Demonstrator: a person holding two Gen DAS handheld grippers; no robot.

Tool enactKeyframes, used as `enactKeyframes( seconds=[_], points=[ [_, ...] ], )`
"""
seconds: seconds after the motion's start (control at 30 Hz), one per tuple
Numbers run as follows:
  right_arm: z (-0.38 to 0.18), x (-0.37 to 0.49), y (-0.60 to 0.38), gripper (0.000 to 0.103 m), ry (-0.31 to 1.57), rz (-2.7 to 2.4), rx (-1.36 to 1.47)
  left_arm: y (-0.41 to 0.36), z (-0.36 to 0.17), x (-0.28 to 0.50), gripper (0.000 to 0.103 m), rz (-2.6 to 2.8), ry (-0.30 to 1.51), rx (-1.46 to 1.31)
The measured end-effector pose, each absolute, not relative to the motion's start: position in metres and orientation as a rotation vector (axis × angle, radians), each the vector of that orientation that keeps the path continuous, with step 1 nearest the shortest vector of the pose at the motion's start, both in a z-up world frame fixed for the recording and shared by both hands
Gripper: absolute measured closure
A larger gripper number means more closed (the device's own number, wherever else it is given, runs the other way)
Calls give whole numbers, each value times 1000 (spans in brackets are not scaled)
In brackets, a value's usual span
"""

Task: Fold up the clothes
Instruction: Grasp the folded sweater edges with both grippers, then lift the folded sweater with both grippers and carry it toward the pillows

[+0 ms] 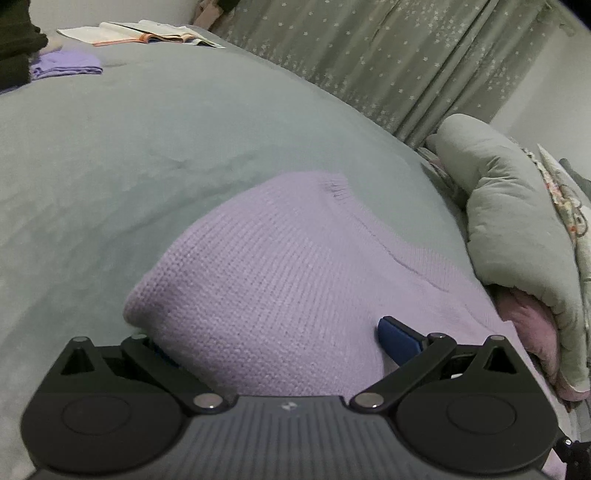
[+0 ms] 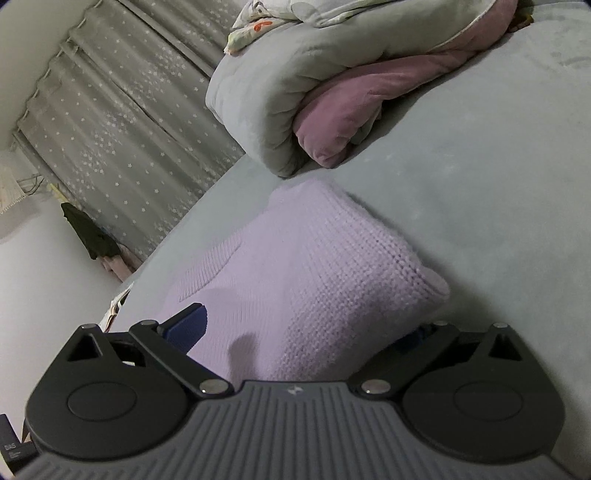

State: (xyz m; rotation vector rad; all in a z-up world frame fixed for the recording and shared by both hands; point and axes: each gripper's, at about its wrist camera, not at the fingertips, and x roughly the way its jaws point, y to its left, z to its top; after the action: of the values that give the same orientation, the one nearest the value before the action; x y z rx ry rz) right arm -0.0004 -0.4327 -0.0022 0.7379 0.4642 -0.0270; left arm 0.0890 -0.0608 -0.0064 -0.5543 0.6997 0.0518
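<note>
A lilac knitted sweater (image 1: 288, 280) lies folded on the grey-green bed; it also shows in the right wrist view (image 2: 314, 280). My left gripper (image 1: 280, 347) is wide open with the sweater's near edge between its jaws; its right blue fingertip (image 1: 399, 339) rests on the knit, the left one is hidden under the folded edge. My right gripper (image 2: 303, 332) is also wide open astride the sweater's edge; its left blue fingertip (image 2: 188, 325) lies on the knit, the right finger is hidden beneath the fold.
A rolled grey and pink quilt (image 1: 517, 236) lies beside the sweater; it also shows in the right wrist view (image 2: 314, 96). A folded purple garment (image 1: 66, 66), dark clothes (image 1: 18, 40) and open books (image 1: 140, 33) sit at the far end. Starred curtains (image 2: 122, 140) hang behind the bed.
</note>
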Motion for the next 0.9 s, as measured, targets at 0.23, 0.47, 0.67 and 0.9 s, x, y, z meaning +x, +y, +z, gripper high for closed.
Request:
enactKeyframes(
  seconds=[0.23,0.47,0.67,0.9],
  points=[
    [-3,-4,-438,39,456,-78,762,-31,-11,79,47,-37,721,-734],
    [-4,-5,-452,61,442,-53,804,-15,-12,79,55,-79,750,-852],
    [44,-6,-427,71,333,-6,560,-1,7,87,58,-106,753,-896],
    [101,-19,-402,73,249,50,406,21,86,98,58,-108,763,-880]
  ],
)
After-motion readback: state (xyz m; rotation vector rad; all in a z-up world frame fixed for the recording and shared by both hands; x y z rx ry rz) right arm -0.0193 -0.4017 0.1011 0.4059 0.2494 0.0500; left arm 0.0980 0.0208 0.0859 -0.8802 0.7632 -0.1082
